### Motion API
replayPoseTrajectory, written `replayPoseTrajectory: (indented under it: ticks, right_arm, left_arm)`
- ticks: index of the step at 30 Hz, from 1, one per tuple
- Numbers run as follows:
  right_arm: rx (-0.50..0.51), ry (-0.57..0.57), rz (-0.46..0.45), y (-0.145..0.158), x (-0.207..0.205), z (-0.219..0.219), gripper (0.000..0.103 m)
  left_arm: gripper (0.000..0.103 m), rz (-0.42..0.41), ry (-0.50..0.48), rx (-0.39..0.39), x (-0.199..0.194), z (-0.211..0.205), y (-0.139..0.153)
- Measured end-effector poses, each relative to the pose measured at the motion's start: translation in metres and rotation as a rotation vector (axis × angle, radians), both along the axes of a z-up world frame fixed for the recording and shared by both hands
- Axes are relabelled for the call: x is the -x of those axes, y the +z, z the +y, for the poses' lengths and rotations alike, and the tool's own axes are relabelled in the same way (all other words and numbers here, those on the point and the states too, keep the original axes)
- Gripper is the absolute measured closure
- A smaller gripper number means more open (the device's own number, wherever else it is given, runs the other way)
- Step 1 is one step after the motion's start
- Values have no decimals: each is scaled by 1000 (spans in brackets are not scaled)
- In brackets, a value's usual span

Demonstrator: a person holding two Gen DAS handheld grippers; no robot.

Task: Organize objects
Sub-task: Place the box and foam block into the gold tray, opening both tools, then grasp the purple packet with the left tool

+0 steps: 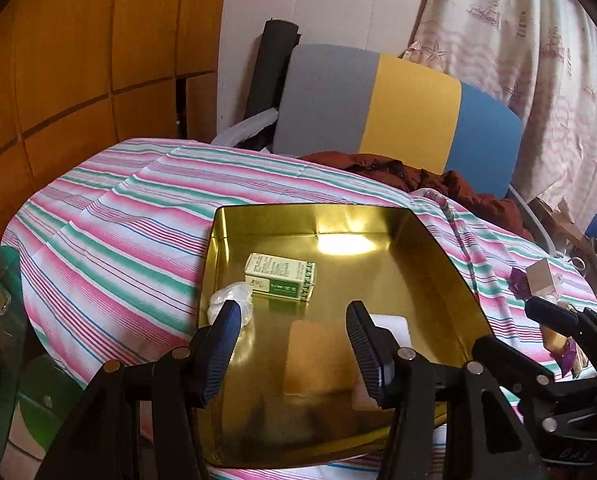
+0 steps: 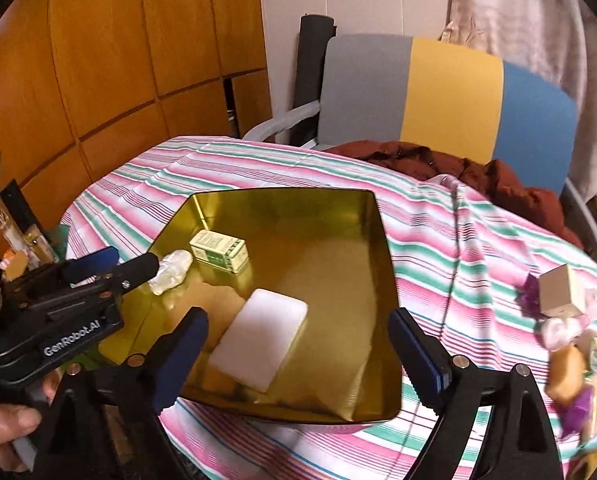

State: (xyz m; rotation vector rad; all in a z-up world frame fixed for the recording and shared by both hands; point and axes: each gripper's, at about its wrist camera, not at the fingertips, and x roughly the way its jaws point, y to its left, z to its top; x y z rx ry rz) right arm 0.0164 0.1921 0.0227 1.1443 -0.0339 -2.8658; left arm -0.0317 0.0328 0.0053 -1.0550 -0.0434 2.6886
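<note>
Objects for sorting sit in two groups, and both tools are empty-handed over the nearer one. From the left wrist view the left gripper (image 1: 292,320) hangs above the near end of the gold tin tray (image 1: 450,264), its jaws spread wide with nothing between them; the right gripper (image 2: 298,332) is likewise spread wide and empty, poised over the tray's near edge above the white block (image 2: 260,336). Inside the tray lie that block, a green and white carton (image 2: 218,250) on its side, and a crumpled clear wrapper (image 2: 172,270) close beside the carton at the tray's left wall. My reading is that these three count as already put away. Left to do, well apart on the striped tablecloth (image 2: 438,248) to the right, are a small cream cube box (image 2: 560,290) and a heap of wrapped sweets (image 2: 578,364) with purple bits among them. How many sweets there are I cannot tell; the fisheye edge smears them. Print on the carton is too small to read. Bottles at the far left of the right wrist view are cut off, and the tray's near corner is hidden behind the left tool's frame.
</note>
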Motion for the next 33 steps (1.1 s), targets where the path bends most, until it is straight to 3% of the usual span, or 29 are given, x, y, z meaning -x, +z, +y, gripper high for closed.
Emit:
replayPoseTrajectory:
  ticks: [11,19,26,33]
  right_arm:
    - [-15,-96,35,3,-16,30,1]
    - [-2,-209,9,-4,-29,76,0]
    - [25,-382,-12,-6,-51,144,0]
    - [74,-617,-18,2,-97,242,0]
  left_arm:
    - [48,-3,-69,23,-15,24,3]
    - [48,-18,-200,17,-26,58,0]
    - [48,-45,-325,4,-32,92,-4]
    - [48,-61,-446,21,-41,129,-9]
